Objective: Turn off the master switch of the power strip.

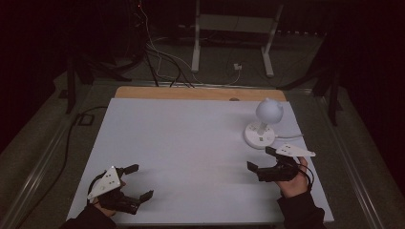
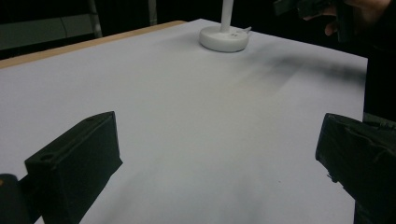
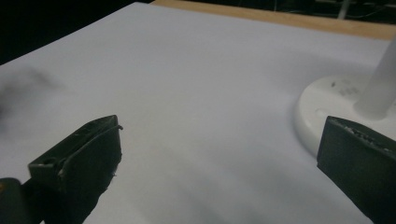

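A small white lamp (image 1: 265,120) with a round head and a disc base stands at the right of the white table top (image 1: 191,143). My right gripper (image 1: 262,158) hovers just in front of the lamp, open and empty, its jaws pointing left. The lamp base (image 3: 327,109) sits close beside the right jaw in the right gripper view. My left gripper (image 1: 138,181) is near the front left corner, open with nothing between its jaws. From the left gripper view the lamp base (image 2: 224,38) lies far off across the table, with the other hand (image 2: 355,14) at the upper right.
A thin white cable (image 1: 289,137) runs from the lamp base to the right. A wooden strip (image 1: 200,93) borders the table's far edge. Beyond it lie floor cables (image 1: 162,62) and a white frame's legs (image 1: 196,47). The room around is dark.
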`<act>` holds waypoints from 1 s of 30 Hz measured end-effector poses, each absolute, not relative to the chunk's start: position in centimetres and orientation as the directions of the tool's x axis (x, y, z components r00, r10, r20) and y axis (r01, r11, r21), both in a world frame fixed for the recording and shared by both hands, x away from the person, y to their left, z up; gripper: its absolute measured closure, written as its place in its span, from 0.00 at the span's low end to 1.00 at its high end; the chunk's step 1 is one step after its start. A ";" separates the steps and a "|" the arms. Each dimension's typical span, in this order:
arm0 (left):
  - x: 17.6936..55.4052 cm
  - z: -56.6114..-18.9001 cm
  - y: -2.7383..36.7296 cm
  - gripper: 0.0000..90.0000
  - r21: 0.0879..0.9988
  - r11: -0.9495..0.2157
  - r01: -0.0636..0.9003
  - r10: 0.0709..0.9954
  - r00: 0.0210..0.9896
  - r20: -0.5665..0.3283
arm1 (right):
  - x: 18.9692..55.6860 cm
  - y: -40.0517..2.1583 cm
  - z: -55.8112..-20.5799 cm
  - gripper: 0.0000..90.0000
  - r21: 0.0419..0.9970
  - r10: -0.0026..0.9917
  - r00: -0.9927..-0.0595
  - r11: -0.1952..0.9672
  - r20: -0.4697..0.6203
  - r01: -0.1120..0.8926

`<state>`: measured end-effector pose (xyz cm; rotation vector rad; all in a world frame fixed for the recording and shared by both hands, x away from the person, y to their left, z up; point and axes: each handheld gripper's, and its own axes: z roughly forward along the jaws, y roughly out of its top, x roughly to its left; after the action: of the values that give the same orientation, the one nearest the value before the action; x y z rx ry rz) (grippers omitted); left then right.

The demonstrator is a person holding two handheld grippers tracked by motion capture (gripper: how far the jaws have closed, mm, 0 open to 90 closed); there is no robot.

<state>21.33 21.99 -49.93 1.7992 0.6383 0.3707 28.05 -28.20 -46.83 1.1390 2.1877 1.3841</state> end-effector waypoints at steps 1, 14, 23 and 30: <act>21.3 -49.9 22.0 0.00 0.947 -0.219 0.237 0.592 0.803 -0.064 | 27.9 -28.2 -47.0 0.00 0.862 0.755 -0.640 0.222 0.144 0.456; 21.3 -49.9 22.0 0.00 0.947 -0.221 0.235 0.590 0.805 -0.062 | 26.3 -28.5 -49.7 0.00 0.832 0.720 -0.681 0.290 0.136 0.473; 21.3 -49.9 22.0 0.00 0.947 -0.220 0.235 0.590 0.805 -0.062 | 25.2 -28.9 -51.6 0.00 0.787 0.700 -0.709 0.393 0.079 0.476; 21.3 -49.9 21.9 0.00 0.945 -0.227 0.236 0.588 0.807 -0.060 | 24.9 -29.5 -52.3 0.00 0.748 0.674 -0.738 0.475 0.030 0.464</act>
<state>21.30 21.91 -49.94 1.8077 0.6325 0.3697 24.88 -29.47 -52.29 0.9725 2.4559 1.1210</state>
